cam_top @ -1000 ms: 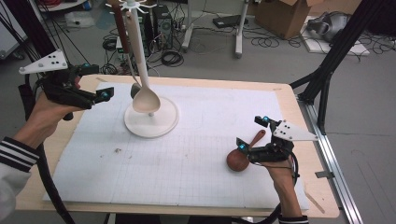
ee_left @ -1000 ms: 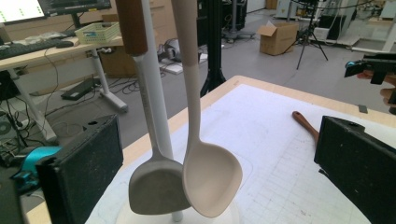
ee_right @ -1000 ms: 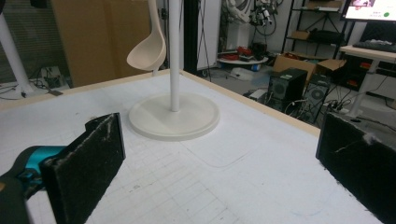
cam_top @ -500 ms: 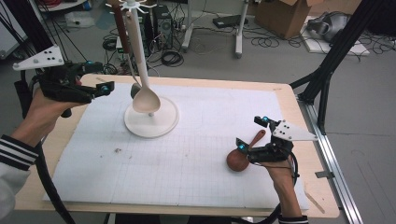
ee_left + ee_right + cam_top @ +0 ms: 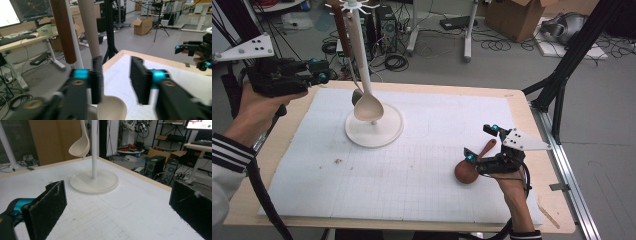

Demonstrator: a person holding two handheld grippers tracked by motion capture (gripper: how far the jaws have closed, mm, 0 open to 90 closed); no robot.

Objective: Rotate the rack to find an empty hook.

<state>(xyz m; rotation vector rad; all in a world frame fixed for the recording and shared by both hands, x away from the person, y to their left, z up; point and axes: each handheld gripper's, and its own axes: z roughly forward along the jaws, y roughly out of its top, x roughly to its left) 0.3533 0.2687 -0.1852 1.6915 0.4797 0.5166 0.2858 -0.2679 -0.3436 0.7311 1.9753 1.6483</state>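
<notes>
Our left gripper [image 5: 115,82] had just been closing on nothing; our right gripper [image 5: 482,144] stood open, so the brown spoon [image 5: 472,167] risked being nudged.

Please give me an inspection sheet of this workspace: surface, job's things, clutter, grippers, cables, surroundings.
Surface: wooden table under a white gridded mat.
Job's things: cream ladle and brown-handled utensil hang on the white rack; brown spoon lies on the mat.
Clutter: small crumbs.
Grippers: left gripper has just been closing, nothing between the jaws; right gripper open, empty.
Cables: black cable trails off the table's left edge.
Surroundings: cardboard box, floor wiring.
</notes>
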